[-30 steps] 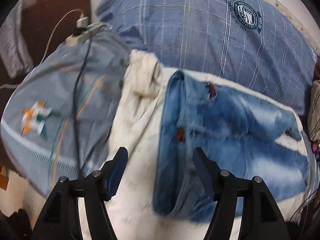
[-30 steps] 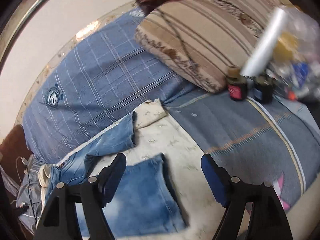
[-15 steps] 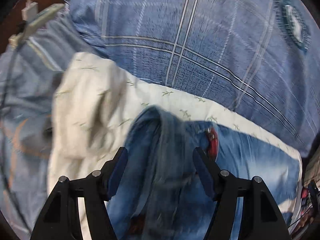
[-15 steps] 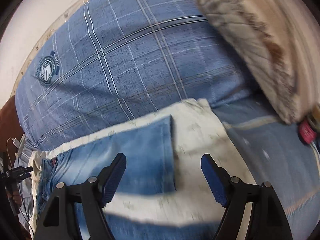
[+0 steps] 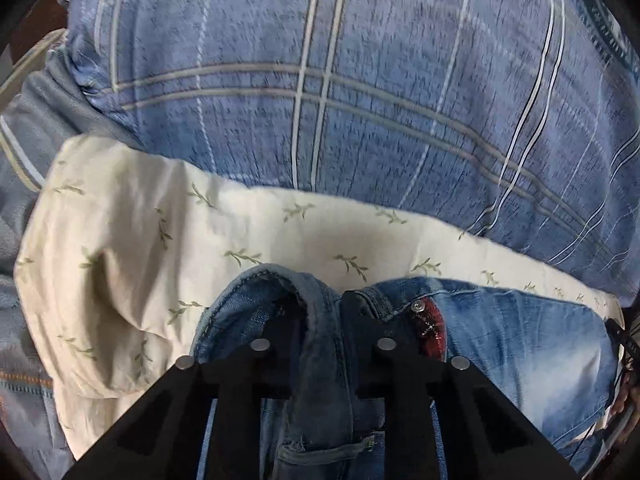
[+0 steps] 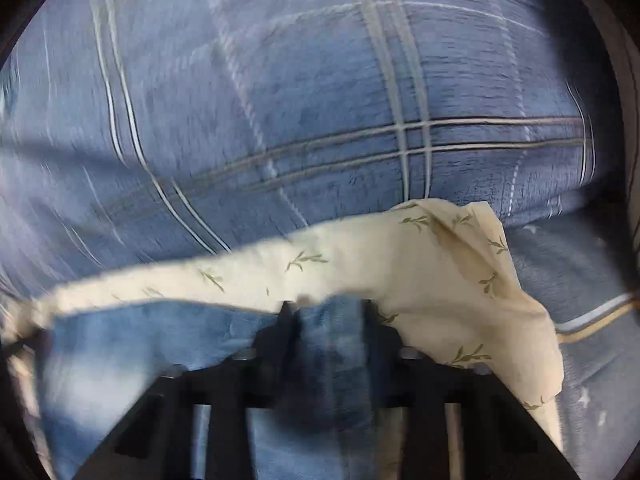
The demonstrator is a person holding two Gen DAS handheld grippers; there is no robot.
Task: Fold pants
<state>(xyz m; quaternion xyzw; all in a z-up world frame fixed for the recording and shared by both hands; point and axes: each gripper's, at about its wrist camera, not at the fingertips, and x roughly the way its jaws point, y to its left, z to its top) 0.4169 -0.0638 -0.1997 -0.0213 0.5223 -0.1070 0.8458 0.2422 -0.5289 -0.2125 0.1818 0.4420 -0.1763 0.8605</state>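
Note:
Blue denim pants (image 5: 512, 344) lie on a cream leaf-print cloth (image 5: 132, 248). In the left wrist view my left gripper (image 5: 320, 312) is shut on the pants' waistband edge, which bunches up between the jaws; a red pocket tag (image 5: 430, 326) sits just right of it. In the right wrist view my right gripper (image 6: 326, 314) is closed on the hem end of a pants leg (image 6: 160, 340), with denim pinched between the jaws. This view is blurred by motion.
A large blue plaid pillow (image 5: 340, 80) fills the space behind the cloth, also in the right wrist view (image 6: 280, 100). The cream cloth's corner (image 6: 480, 272) is rumpled at the right. Grey striped bedding (image 6: 580, 300) lies beyond it.
Both grippers moved forward and down onto the pants and closed: the left on the waistband, the right on the leg hem. Both were open and above the pants before.

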